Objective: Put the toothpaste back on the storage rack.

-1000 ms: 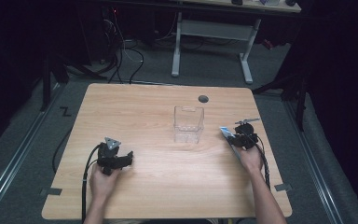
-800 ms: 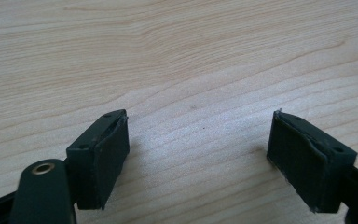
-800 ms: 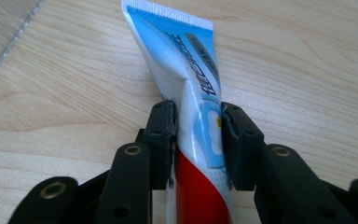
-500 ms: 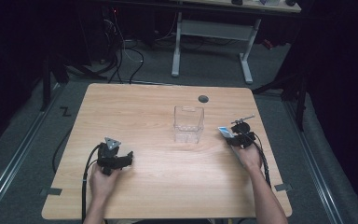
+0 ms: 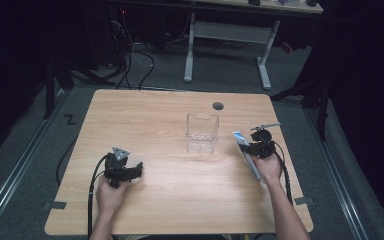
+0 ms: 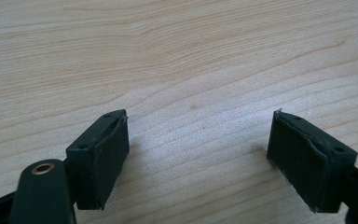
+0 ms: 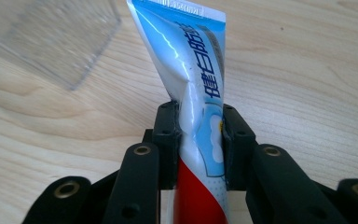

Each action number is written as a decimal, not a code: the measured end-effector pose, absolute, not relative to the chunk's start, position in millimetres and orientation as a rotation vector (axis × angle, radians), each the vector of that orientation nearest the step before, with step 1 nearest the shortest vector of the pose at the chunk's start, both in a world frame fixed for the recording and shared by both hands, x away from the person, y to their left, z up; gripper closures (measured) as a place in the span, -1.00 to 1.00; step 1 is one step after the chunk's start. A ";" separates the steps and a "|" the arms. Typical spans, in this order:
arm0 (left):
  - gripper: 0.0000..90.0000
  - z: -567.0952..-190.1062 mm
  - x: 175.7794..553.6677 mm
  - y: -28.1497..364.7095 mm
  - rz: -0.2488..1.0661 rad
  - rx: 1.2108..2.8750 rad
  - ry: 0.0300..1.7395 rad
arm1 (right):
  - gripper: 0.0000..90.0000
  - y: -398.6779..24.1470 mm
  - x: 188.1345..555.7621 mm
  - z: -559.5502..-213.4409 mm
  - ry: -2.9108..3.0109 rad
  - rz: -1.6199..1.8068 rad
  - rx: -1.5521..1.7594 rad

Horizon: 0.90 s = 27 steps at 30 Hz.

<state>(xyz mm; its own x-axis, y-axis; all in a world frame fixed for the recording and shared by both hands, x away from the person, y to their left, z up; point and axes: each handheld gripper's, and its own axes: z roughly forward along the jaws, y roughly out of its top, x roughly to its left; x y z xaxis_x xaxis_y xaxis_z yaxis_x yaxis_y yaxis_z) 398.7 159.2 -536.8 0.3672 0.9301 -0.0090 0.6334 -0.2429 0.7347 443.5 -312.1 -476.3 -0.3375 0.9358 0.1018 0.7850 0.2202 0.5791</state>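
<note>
Left gripper (image 5: 139,169) resting low on the wooden table (image 5: 170,210), jaws spread wide around nothing, clear plastic box (image 5: 202,132) at centre, right gripper (image 5: 245,148) just beside it, jaws just closed, pinching a toothpaste tube (image 7: 193,84), crimped end raised toward the box

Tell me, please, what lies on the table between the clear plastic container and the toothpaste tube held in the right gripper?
Nothing: in the high view, bare wood of the table separates the clear container from the toothpaste tube, which the right gripper clamps.
</note>
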 end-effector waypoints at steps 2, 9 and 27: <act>-0.53 -536.8 398.7 159.2 0.580 1.975 1.349 | 0.60 -311.4 440.2 -471.9 2.230 0.829 1.606; -0.53 -536.8 398.8 159.2 0.580 1.974 1.350 | 0.60 -308.6 427.5 -454.6 2.228 0.907 1.539; -0.53 -536.9 398.8 159.2 0.580 1.974 1.350 | 0.59 -295.2 416.0 -437.8 2.250 0.998 1.444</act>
<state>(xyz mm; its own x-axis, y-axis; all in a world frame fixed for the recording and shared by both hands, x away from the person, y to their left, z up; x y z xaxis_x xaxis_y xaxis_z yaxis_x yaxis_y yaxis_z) 398.8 159.2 -536.9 0.3665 0.9304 -0.0093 0.6335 -0.2422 0.7348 416.0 -295.2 -437.8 -0.4573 0.8807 0.1232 0.6824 0.2587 0.6836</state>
